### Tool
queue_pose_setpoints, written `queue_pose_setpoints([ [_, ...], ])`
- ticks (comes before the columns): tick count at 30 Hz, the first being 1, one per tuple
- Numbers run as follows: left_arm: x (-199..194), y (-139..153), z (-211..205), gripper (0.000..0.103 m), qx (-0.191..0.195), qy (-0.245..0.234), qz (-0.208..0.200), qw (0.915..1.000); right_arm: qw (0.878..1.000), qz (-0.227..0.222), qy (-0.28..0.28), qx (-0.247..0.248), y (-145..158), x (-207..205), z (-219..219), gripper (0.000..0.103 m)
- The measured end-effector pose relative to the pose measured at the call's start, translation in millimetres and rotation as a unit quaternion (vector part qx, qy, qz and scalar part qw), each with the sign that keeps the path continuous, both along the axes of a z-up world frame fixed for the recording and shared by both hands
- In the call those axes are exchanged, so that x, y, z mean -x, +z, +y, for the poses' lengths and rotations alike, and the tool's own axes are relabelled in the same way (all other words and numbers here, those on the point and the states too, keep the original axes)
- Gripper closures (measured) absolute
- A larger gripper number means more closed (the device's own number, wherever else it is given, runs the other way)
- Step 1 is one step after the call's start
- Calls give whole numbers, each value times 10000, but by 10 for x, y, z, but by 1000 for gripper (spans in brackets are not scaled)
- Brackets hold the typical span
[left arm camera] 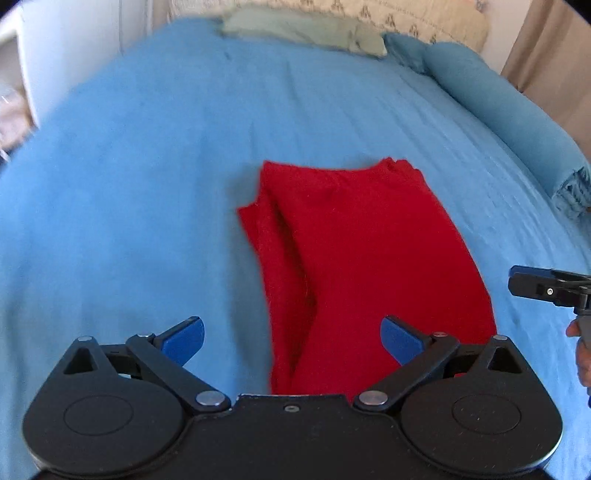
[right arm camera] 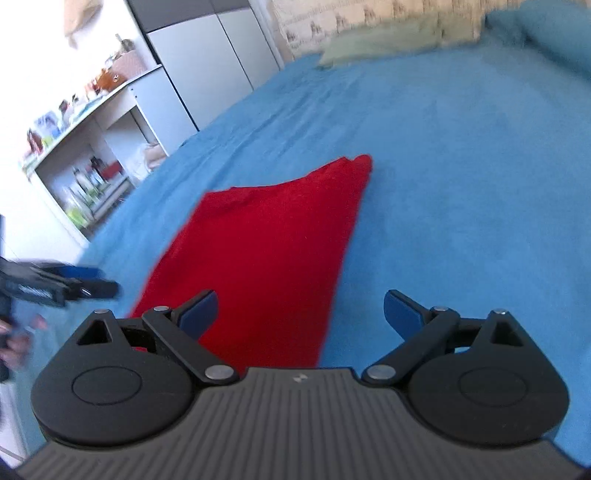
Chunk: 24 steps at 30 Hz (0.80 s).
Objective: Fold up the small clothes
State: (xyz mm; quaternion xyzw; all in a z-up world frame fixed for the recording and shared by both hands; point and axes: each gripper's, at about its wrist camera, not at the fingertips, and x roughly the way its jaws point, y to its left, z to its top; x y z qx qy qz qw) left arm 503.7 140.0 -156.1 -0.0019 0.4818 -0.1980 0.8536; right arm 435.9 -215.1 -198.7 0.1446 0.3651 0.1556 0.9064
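A red garment (left arm camera: 369,266) lies folded in a long strip on the blue bedspread (left arm camera: 129,184), its layers showing along the left edge. It also shows in the right wrist view (right arm camera: 266,258). My left gripper (left arm camera: 291,339) is open and empty, held above the near end of the garment. My right gripper (right arm camera: 299,314) is open and empty, above the garment's near right edge. The right gripper also shows at the right edge of the left wrist view (left arm camera: 546,288). The left gripper shows blurred at the left edge of the right wrist view (right arm camera: 62,284).
A pale green cloth (left arm camera: 306,33) lies at the far end of the bed. A rolled blue blanket (left arm camera: 506,114) runs along the bed's right side. A white shelf unit (right arm camera: 85,147) with bottles and a wardrobe (right arm camera: 207,66) stand to the left of the bed.
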Motion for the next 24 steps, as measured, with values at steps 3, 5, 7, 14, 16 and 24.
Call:
queue_pose_setpoints([
  [3, -259, -195, -28, 10, 144, -97, 231, 9996, 9984, 517, 23, -226, -31, -313, -22, 0],
  [5, -345, -337, -59, 16, 339, -141, 424, 9984, 9967, 738, 6, -331, -122, -466, -17, 0],
  [7, -386, -420, -64, 16, 484, -131, 420, 9979, 9955, 846, 51, -433, -216, -558, -1, 16],
  [14, -415, -474, -60, 33, 780, -199, 249, 9964, 9918, 907, 235, -871, -476, -686, 71, 24],
  [16, -422, -474, -90, 46, 837, -201, 293, 9959, 9911, 879, 183, -983, -514, -706, 76, 27],
  [24, -257, -292, -294, 71, 181, -296, -141, 9993, 9984, 473, 164, -273, -371, -636, 316, 60],
])
